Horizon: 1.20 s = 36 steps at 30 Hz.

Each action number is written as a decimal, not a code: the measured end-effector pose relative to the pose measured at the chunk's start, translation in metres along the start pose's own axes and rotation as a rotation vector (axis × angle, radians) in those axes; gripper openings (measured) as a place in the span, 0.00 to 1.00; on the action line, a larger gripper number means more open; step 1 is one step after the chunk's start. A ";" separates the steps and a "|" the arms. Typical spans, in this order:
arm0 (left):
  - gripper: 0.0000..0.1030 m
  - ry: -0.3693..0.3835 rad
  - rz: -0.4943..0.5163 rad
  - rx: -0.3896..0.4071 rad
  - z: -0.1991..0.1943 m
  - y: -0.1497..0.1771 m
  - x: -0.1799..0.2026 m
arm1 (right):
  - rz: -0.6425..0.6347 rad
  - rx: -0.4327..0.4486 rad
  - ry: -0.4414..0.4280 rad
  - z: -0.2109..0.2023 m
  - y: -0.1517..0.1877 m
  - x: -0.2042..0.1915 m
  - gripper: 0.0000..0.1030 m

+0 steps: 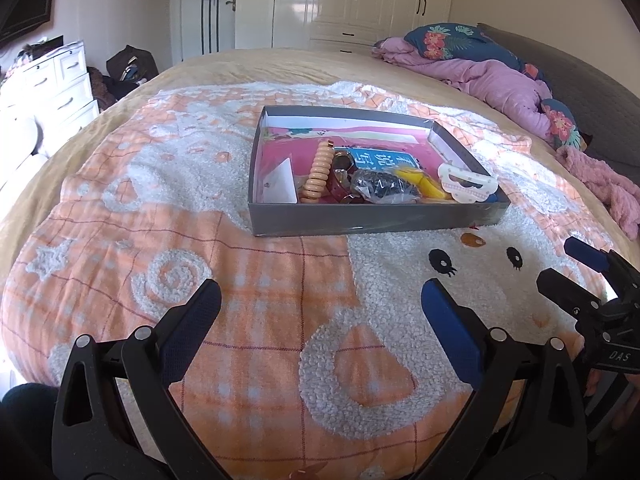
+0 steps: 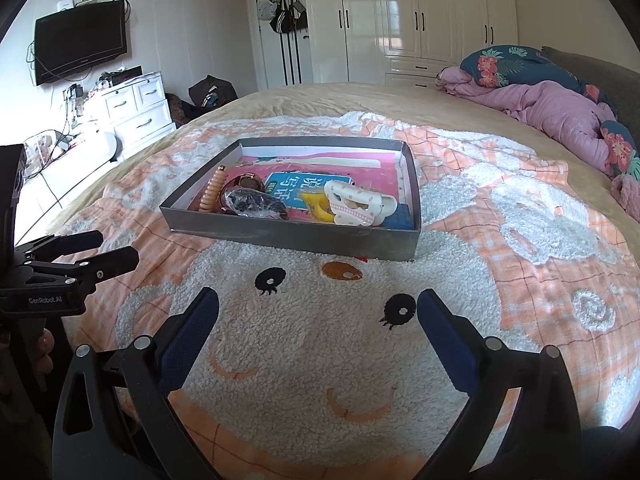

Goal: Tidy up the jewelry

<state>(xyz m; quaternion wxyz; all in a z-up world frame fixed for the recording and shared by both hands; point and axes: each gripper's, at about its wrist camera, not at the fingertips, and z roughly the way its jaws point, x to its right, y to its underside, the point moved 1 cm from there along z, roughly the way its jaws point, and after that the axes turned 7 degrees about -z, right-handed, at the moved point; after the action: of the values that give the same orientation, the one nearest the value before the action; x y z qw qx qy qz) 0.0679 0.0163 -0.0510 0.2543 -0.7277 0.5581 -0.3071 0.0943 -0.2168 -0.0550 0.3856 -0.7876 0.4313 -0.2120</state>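
A shallow grey cardboard box [image 1: 372, 222] with a pink printed lining sits on a fleecy orange-and-white blanket [image 1: 248, 264] spread over the bed, at about 12 o'clock from both grippers and well apart from them. Inside, crowded toward its near wall, lie a ribbed peach spiral hair tie [image 1: 317, 174], a dark red glossy band [image 1: 340, 184] whose exact form is hard to make out, a crinkled clear bag of dark beads [image 1: 380, 188], a yellow plastic piece [image 1: 420, 184] partly hidden behind the bag, and a cream claw clip [image 1: 466, 184] with pink trim at the box's 3 o'clock end. A blue label with printed characters [image 1: 380, 160] is half covered by these things. The left gripper [image 1: 322, 312] hangs released over the blanket, its textured blue pads wide apart and holding nothing; the right gripper [image 2: 318, 312] is likewise spread and bare above the blanket's embroidered face. A rumpled pink quilt [image 2: 560, 114] lies at 2 o'clock.
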 end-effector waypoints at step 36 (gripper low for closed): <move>0.91 -0.006 0.000 -0.002 -0.002 -0.002 -0.002 | 0.002 0.014 0.004 -0.003 0.000 0.003 0.96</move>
<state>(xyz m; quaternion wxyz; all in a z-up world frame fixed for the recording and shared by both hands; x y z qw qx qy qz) 0.0678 0.0191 -0.0487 0.2552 -0.7288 0.5579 -0.3042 0.0935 -0.2204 -0.0529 0.3905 -0.7840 0.4315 -0.2160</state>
